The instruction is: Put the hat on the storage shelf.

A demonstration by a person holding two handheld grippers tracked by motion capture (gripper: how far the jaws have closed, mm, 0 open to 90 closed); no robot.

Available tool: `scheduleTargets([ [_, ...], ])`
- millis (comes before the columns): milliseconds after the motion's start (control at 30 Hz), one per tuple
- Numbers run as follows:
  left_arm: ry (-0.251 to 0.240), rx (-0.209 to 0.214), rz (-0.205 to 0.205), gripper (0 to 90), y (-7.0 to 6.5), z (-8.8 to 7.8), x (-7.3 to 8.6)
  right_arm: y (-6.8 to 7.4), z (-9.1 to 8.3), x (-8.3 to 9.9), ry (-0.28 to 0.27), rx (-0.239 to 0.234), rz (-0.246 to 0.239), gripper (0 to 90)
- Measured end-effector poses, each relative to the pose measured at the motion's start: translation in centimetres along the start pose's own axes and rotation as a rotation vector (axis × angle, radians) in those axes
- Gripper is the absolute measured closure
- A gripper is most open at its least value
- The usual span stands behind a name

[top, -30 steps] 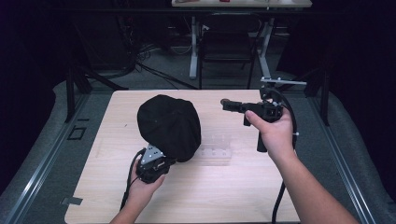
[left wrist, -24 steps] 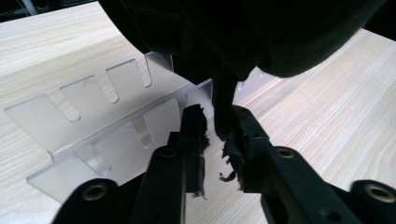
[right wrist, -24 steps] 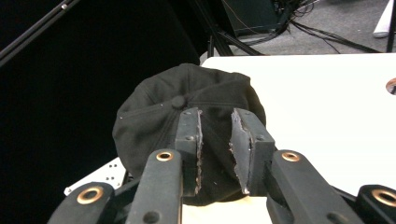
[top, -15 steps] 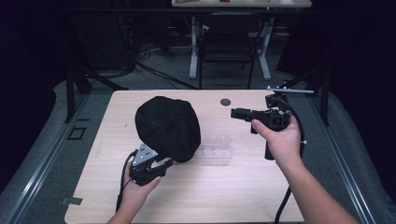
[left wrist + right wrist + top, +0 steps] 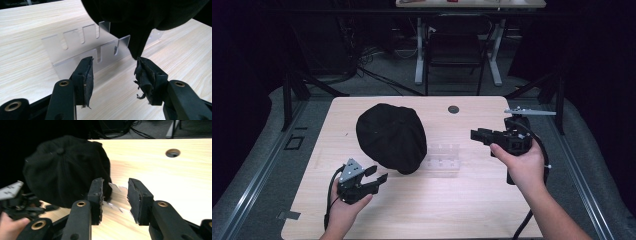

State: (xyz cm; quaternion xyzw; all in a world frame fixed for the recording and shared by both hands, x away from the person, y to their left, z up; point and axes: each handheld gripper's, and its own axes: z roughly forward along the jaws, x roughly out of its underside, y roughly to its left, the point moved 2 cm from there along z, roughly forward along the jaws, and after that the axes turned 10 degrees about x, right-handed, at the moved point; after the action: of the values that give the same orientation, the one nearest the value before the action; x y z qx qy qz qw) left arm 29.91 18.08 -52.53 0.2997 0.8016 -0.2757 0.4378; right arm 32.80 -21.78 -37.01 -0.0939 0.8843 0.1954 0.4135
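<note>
Black soft fabric cap (image 5: 391, 136) looks light and floppy; grip its brim. Left gripper (image 5: 373, 181) has just opened wide and empty; right gripper (image 5: 477, 135) has been opening too, also empty.

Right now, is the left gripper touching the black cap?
Apart. In the high view, bare table shows between the left gripper and the black cap; its jaws have just been opening, nothing between them.
</note>
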Motion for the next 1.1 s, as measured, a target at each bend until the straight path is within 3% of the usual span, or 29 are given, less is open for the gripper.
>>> scheduleTargets([
  [233, 0.007, -0.012, -0.017, 47.0, 0.6, -1.4, 1.0, -0.5, -0.4, 1.9, 0.002, 0.042, -0.039, 62.7],
  [367, 0.004, -0.021, -0.04, 46.7, 1.0, -1.8, 1.8, -0.8, -0.3, 3.3, 0.002, 0.105, -0.107, 61.2],
  [600, 0.011, -0.041, -0.084, 46.7, 1.9, -2.0, 3.2, -1.2, 0.0, 5.5, 0.02, 0.124, -0.127, 60.3],
  [867, 0.01, -0.051, -0.097, 46.5, 2.2, -2.2, 3.7, -2.3, 0.8, 8.9, 0.019, 0.146, -0.119, 58.8],
  [1100, 0.018, -0.049, -0.098, 46.5, 2.3, -2.1, 4.0, -3.2, 1.7, 12.0, -0.016, 0.228, -0.187, 53.6],
])
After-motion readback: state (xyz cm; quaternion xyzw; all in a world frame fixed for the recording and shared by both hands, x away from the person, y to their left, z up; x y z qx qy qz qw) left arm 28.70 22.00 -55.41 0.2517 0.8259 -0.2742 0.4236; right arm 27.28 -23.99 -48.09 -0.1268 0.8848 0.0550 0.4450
